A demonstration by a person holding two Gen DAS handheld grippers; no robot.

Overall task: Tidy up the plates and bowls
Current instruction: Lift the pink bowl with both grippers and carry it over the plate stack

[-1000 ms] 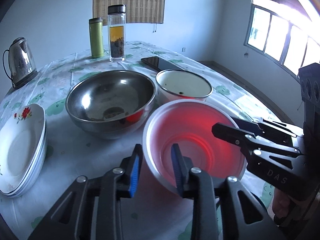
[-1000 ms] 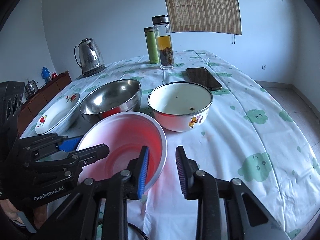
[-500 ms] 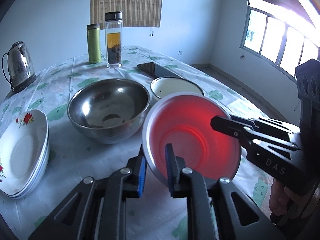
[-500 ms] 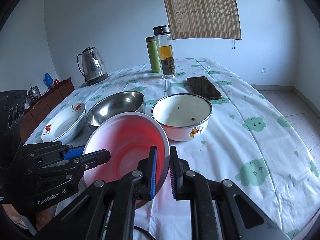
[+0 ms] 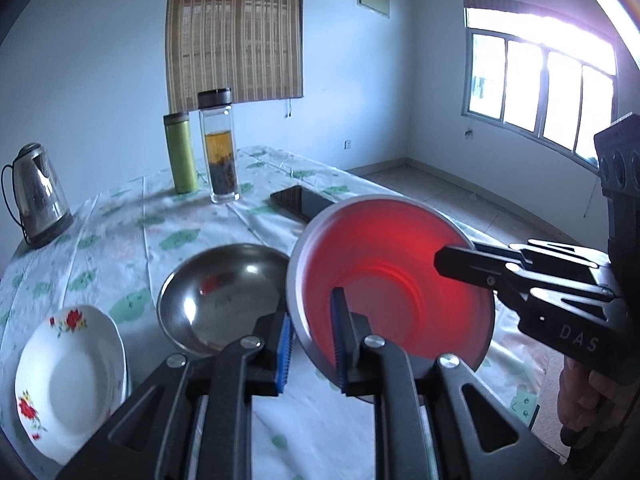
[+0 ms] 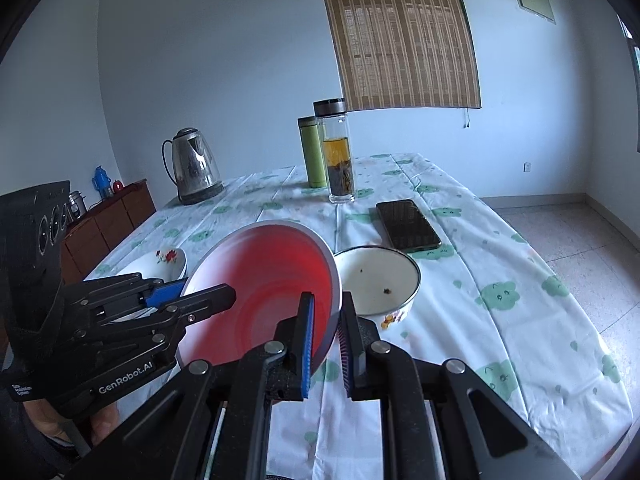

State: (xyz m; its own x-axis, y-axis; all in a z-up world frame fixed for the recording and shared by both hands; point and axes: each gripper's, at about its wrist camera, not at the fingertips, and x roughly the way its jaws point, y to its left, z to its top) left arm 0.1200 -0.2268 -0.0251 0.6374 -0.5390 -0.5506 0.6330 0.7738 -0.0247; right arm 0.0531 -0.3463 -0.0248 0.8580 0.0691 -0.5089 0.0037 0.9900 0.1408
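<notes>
Two grippers share one load: the left gripper [image 5: 312, 344] and the right gripper [image 6: 324, 344] are each clamped on opposite sides of the rim of the red bowl [image 5: 394, 284], one blue pad inside the wall and one outside, jaws nearly shut with only the thin rim between them. That bowl hangs tilted in the air between them, clear of the tablecloth [image 6: 500, 280].

As for progress, the sorting looks barely begun. Ahead and left of the left gripper sits the steel bowl [image 5: 224, 296], empty, and further left the stack of flowered plates [image 5: 68, 376]. Just beyond the right gripper's tips stands the white enamel bowl [image 6: 378, 280], on its own, with a few dark specks inside. No bowl is nested in another yet, so my guess is that the red one is headed into one of its neighbours, most likely the steel bowl, with the white bowl left to deal with after.
</notes>
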